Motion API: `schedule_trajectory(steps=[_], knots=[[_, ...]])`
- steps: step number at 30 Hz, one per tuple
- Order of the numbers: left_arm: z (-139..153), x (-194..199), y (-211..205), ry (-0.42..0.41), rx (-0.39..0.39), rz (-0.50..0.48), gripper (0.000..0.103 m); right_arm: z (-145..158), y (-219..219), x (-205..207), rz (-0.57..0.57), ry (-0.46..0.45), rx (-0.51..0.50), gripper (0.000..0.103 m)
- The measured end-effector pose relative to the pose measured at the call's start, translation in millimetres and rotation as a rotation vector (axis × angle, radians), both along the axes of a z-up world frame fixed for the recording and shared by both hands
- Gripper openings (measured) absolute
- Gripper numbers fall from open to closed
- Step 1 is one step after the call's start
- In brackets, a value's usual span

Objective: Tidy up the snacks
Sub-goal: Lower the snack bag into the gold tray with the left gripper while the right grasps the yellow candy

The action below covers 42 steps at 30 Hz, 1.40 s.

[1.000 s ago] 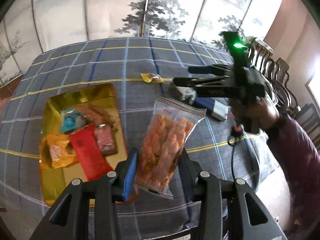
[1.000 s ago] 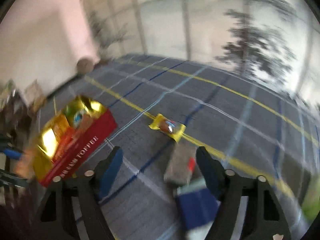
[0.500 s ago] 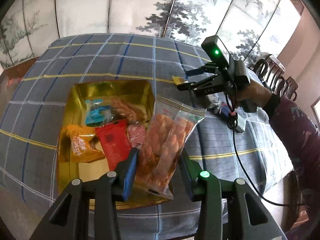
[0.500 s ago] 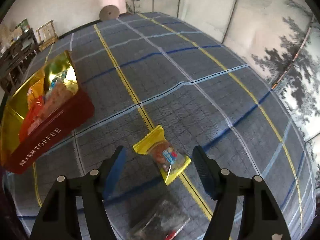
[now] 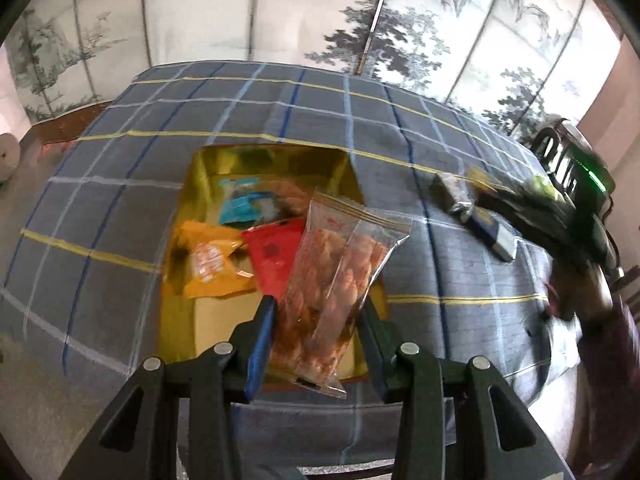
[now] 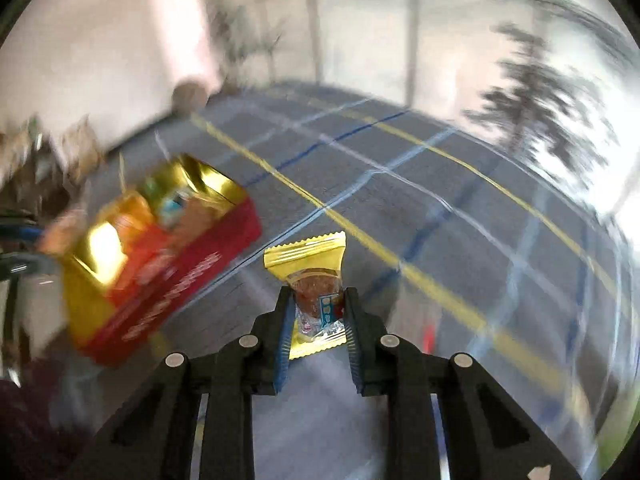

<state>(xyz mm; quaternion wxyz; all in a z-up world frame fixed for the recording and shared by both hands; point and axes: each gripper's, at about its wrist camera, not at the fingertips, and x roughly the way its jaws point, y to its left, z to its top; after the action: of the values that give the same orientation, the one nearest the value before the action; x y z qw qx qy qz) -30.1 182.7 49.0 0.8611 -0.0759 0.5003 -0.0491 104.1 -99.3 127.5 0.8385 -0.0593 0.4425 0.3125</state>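
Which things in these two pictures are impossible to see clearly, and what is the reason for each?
- Right wrist view: lettering on the red and gold snack tin, smeared by motion blur.
- Left wrist view: the right gripper, blurred and near the frame edge.
- Left wrist view: the tin's near right corner, hidden behind the clear packet of orange snacks.
- Left wrist view: small grey and blue packets, print too small.

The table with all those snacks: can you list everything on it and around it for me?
toffee tin: one, gold inside, red outside, on the checked tablecloth.
packets in tin: orange, red, blue.
clear packet of reddish snacks: one, held over the tin.
yellow-ended candy: one, held.
grey packet, dark blue packet: on the cloth, right.
painted screen: behind.
left gripper, right gripper: jaws shut on those packets.
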Motion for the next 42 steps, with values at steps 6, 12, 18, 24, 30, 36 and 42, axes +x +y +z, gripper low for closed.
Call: schedule_trajectory(steps=[6,12,18,24,30,36,42], knots=[[-5,-13,17,-0.003,0.001,0.056,0.041,-11,-78,-81,-0.33,-0.014,0.005,0.022],[-4,-22,28,-0.003,0.021,0.084,0.041,-29,-132,-95,-0.582,0.021,-0.031,0.022],[-2,-16,30,-0.025,0.053,0.084,0.041,-46,-166,-96,-0.723,0.05,-0.048,0.022],[-6,14,26,-0.047,0.096,0.069,0.041,-45,-167,-94,-0.745,0.036,-0.059,0.022],[-22,52,33,-0.033,0.133,0.072,0.041,-46,-168,-93,-0.739,0.036,-0.057,0.022],[-42,88,49,0.017,0.168,0.108,0.041,-47,-165,-93,-0.722,0.034,-0.053,0.022],[-52,108,62,0.031,0.157,0.135,0.041,-48,-163,-92,-0.721,0.037,-0.052,0.022]])
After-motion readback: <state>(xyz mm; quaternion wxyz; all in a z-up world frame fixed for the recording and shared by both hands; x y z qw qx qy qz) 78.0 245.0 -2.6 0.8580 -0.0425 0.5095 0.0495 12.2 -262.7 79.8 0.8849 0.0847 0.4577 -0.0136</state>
